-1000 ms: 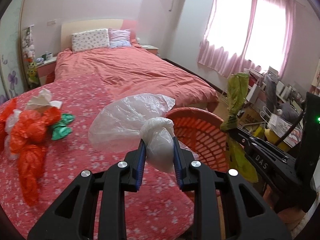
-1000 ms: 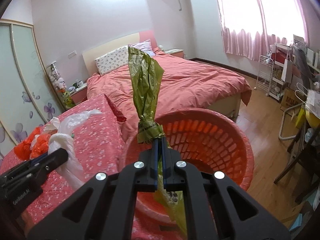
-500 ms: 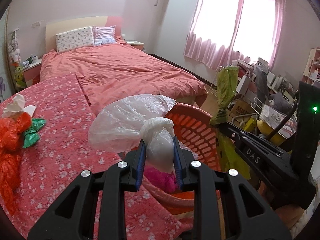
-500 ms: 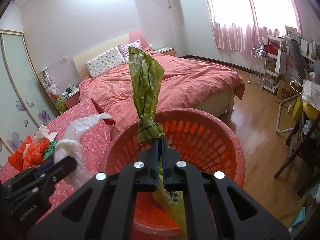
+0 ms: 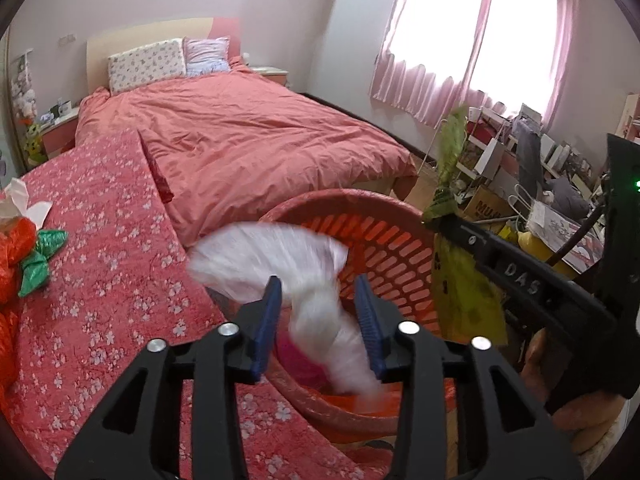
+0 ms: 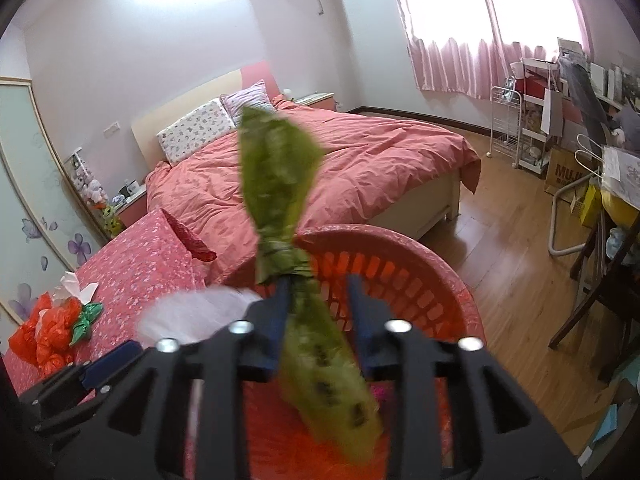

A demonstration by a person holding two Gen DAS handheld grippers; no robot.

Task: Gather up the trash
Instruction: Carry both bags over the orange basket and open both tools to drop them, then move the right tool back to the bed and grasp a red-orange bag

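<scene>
A red-orange plastic basket (image 5: 384, 248) stands just beyond the flowered table's edge, under both grippers. My left gripper (image 5: 319, 320) is over its near rim with its jaws opening. A white plastic bag (image 5: 276, 260), blurred, slides down between the blue pads (image 5: 268, 320), which no longer press on it. My right gripper (image 6: 318, 320) is also over the basket (image 6: 440, 268), jaws opening. A knotted green bag (image 6: 280, 176) hangs blurred between them, lying against the left pad and clear of the right one. The white bag (image 6: 192, 312) shows at lower left there.
Red, orange and green bags with a white tissue (image 5: 24, 248) lie in a pile at the left of the flowered cloth (image 5: 100, 280). A bed (image 5: 248, 140) lies beyond. Wood floor, a chair (image 6: 600, 288) and cluttered shelves (image 6: 536, 120) are on the right.
Both grippers have moved forward and down over the basket. Their jaws, which were clamped on the white and green bags, have parted, and both bags now blur as they slip downward.
</scene>
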